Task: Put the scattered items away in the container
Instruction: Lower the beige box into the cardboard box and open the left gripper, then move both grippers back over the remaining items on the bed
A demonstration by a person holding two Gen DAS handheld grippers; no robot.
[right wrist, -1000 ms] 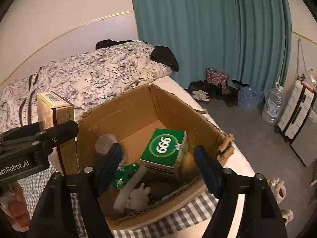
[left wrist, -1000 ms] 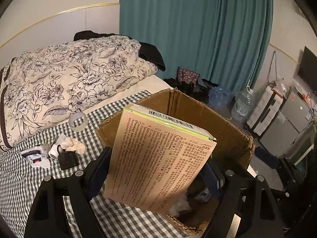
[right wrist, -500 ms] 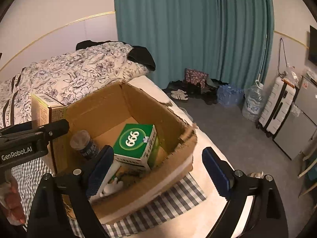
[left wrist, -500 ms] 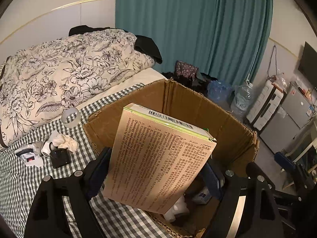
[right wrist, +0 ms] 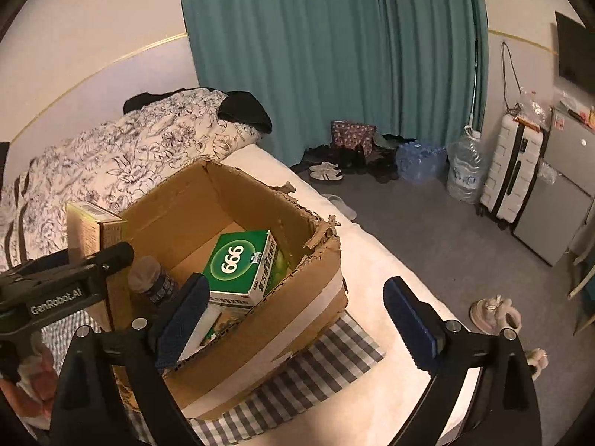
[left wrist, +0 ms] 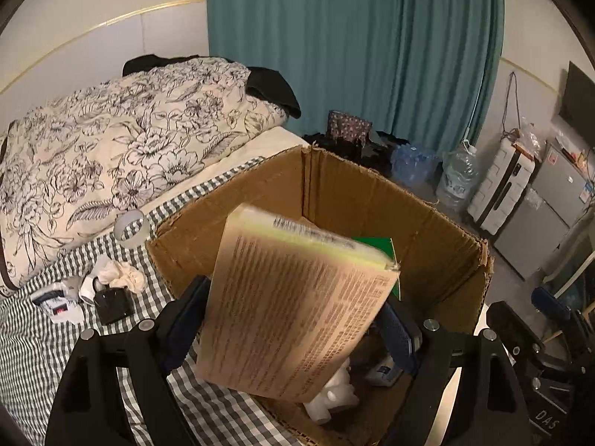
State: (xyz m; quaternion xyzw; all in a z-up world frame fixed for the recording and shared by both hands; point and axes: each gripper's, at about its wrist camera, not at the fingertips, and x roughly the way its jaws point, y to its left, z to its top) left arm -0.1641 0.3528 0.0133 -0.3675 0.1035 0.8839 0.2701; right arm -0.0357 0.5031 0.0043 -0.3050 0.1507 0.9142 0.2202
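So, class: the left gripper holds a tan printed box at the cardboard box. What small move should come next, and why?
Probably lower the tan box a little further and release it: the left gripper holds it tilted over the cardboard box, above the things inside.

Bed [left wrist: 238, 163] bears checked cloth [left wrist: 33, 356], floral duvet [left wrist: 111, 137], cardboard box [left wrist: 372, 204], tape roll [left wrist: 132, 223], small clutter.

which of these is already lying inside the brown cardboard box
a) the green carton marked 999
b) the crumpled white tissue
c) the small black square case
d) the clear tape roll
a: the green carton marked 999 rests inside the brown cardboard box, while the clear tape roll, small black square case and crumpled white tissue lie outside on the checked cloth.
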